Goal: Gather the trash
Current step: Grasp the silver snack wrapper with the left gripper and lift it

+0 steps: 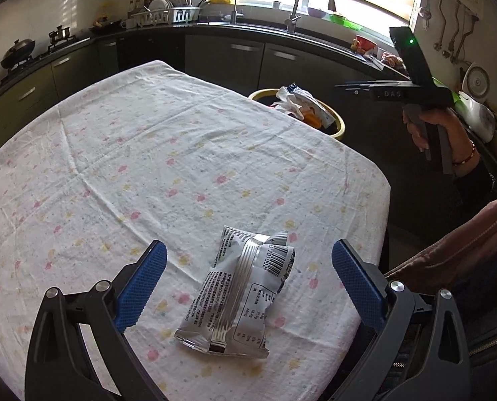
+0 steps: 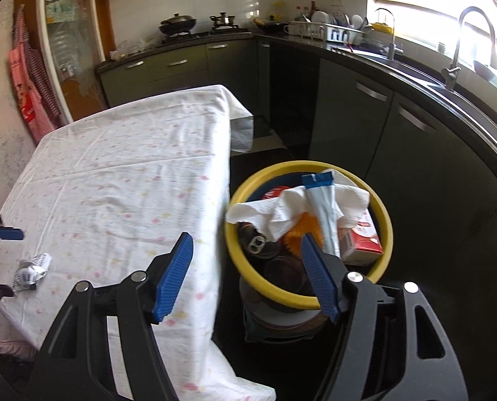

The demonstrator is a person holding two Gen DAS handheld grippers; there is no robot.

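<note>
Hovering my left jaws (image 1: 248, 284) wide apart over the silver wrapper (image 1: 238, 297) lying on the cloth-covered surface (image 1: 114, 153), I must lower and clamp it next, while my right jaws (image 2: 246, 274) hang apart and empty above the yellow-rimmed bin (image 2: 384, 220).

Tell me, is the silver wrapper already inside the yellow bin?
No, the silver wrapper lies on the tablecloth, apart from the yellow bin.

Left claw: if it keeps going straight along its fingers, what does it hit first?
Most likely the silver snack wrapper lying on the tablecloth, right between the open left claw fingers. Nothing else shows in that line, though depth is hard to judge.
</note>
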